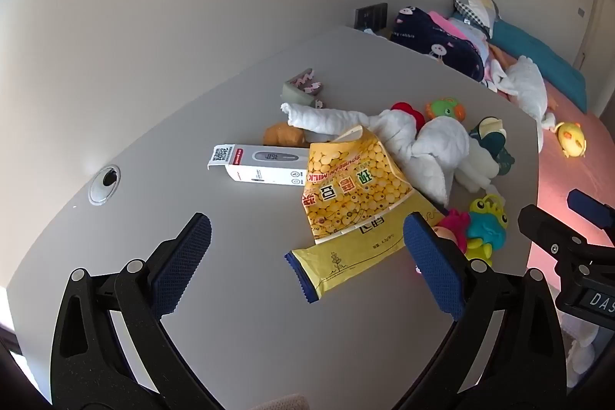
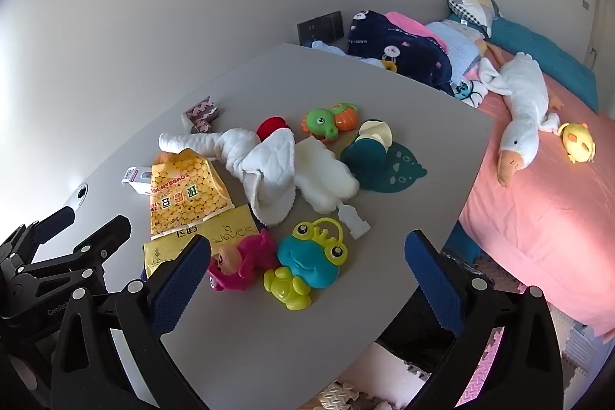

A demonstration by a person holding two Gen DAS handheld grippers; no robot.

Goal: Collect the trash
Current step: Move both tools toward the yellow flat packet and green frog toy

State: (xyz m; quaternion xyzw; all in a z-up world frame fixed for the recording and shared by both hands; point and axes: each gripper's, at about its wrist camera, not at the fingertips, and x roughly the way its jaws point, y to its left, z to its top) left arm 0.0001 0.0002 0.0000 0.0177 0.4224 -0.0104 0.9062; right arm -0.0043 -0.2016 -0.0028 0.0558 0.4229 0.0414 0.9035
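Over the near edge of the grey table [image 1: 238, 333]: left gripper [image 1: 307, 252], jaws spread wide, nothing between the pads, pointing down at the tabletop. Right gripper [image 2: 307, 268], jaws likewise wide apart and empty, hanging over the table's near right corner.

Trash, nearest first:
- Yellow wrapper [image 1: 357, 256], flat, blue serrated end toward the left gripper, lying between its fingertips but untouched.
- Soybean bag [image 1: 353, 179], yellow, torn open, overlapping the wrapper's far end.
- White box [image 1: 261, 164], on its side, one flap open, touching the bag's left edge.
- Small patterned box [image 1: 303, 89], further back, apart from the heap.

Other items on the table:
- Pink toy [image 2: 240, 264], just beside the right gripper's left finger.
- Frog rattle [image 2: 311, 256], blue and green, touching the pink toy.
- White cloth [image 2: 265, 160], knotted, mid-table, beside the bag.
- Red item [image 2: 271, 127], partly hidden behind the cloth.
- Green-and-orange toy [image 2: 330, 122], behind the cloth.
- Teal bib [image 2: 380, 160], right of the cloth.
- Cable hole [image 1: 104, 184], left side of the table.

Beyond the table: bed with pink sheet [image 2: 538, 225], plush goose [image 2: 522, 114], yellow plush [image 2: 578, 141], dark blanket [image 2: 399, 45].
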